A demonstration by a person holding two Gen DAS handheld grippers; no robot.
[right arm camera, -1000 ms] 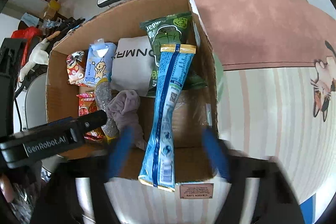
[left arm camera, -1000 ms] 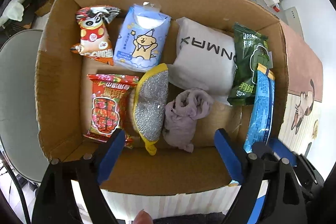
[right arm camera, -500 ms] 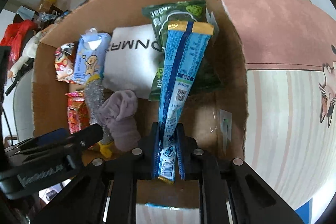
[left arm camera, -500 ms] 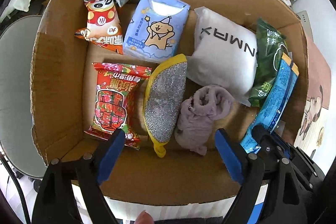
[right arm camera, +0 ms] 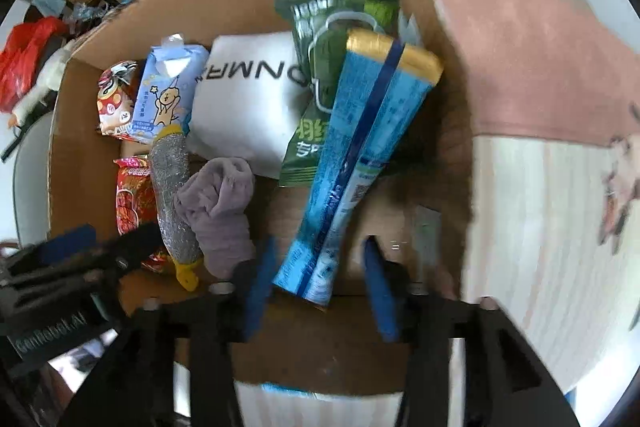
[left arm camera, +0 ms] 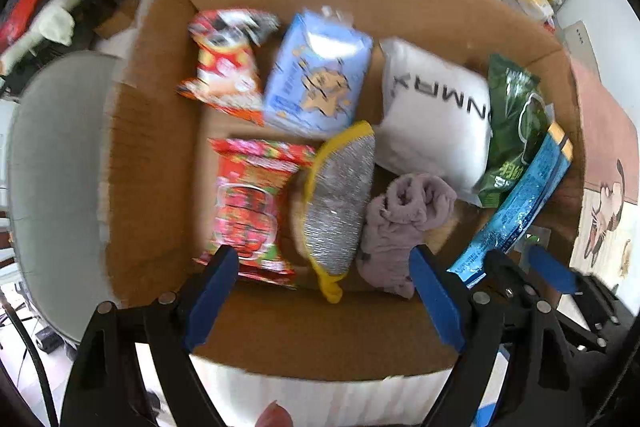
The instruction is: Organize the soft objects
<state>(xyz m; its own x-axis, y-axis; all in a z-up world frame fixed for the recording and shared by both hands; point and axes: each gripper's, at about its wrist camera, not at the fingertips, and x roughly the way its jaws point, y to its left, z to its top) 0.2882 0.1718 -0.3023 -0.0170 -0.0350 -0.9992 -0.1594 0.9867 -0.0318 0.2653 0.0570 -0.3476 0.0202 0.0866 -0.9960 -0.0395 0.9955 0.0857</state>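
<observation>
An open cardboard box (left arm camera: 152, 187) holds soft packs. A long blue packet (right arm camera: 368, 147) leans at its right side against a green packet (right arm camera: 332, 39). My right gripper (right arm camera: 320, 247) straddles the blue packet's lower end. Its jaws are opening and the pads stand clear of the wrapper. My left gripper (left arm camera: 320, 259) hangs open over the box's near side, above a silver sponge with a yellow rim (left arm camera: 336, 203) and a mauve sock bundle (left arm camera: 400, 223), holding nothing. Also inside are a white pack (left arm camera: 432, 115), a light blue tissue pack (left arm camera: 316, 75) and two red snack bags (left arm camera: 248, 203).
The box sits on a table with a pink and striped cloth (right arm camera: 540, 67) to its right. A grey chair (left arm camera: 52, 167) stands against the box's left side. Bags, clothes and clutter lie on the floor beyond the box.
Half a second ago the right gripper was shut on the blue packet's lower end; now its jaws stand apart and the packet rests in the box. The left gripper shifted slightly and stayed open.
</observation>
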